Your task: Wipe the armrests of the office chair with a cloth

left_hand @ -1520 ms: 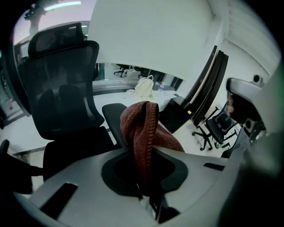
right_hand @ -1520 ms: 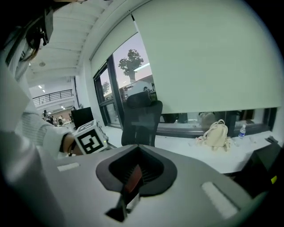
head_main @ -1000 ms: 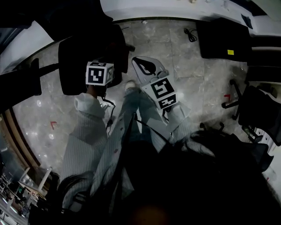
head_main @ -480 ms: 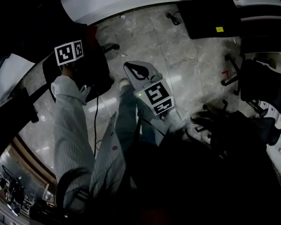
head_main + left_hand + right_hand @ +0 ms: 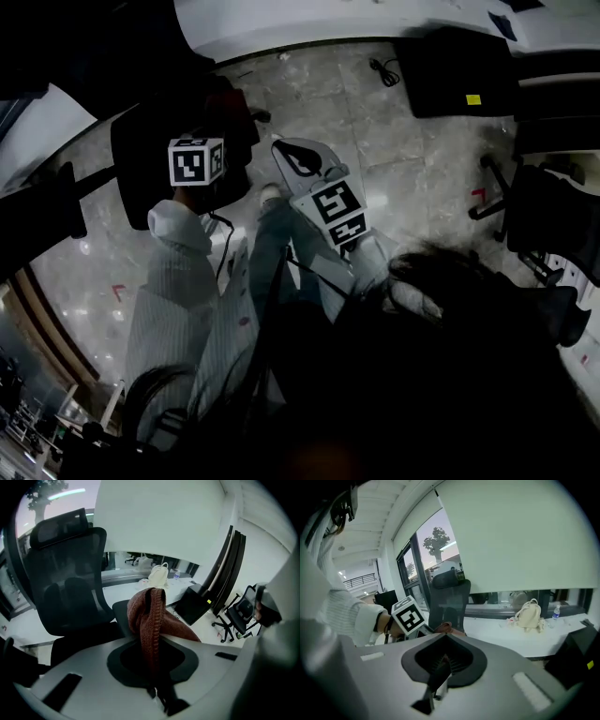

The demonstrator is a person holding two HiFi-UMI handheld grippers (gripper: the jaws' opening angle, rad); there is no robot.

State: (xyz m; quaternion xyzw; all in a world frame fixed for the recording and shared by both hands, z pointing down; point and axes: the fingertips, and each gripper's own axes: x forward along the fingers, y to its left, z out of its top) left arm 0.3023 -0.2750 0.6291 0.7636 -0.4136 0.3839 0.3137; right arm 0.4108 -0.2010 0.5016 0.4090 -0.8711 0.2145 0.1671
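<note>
**Left tool back over the chair after a swing out, cloth in its grip**

The left tool (image 5: pixel 158 693) is closed on the one rust-brown knitted cloth (image 5: pixel 150 620). Half a second ago it stood out past the far left of the chair (image 5: pixel 65 583), and it is now back about where it was a second ago. I read that as one to-and-fro wiping stroke, so the wiping looks under way rather than done. The cloth hangs just above a dark pad (image 5: pixel 118 612), likely an armrest; whether it touches I cannot tell. The right tool (image 5: pixel 436 686) has hardly moved, its jaws together on nothing. Counted: two tools, one cloth, one chair close by and a second chair (image 5: pixel 241 613) well apart, one cream bag (image 5: pixel 529 613) and one bottle (image 5: pixel 555 612) on the white bench (image 5: pixel 497 637).
</note>
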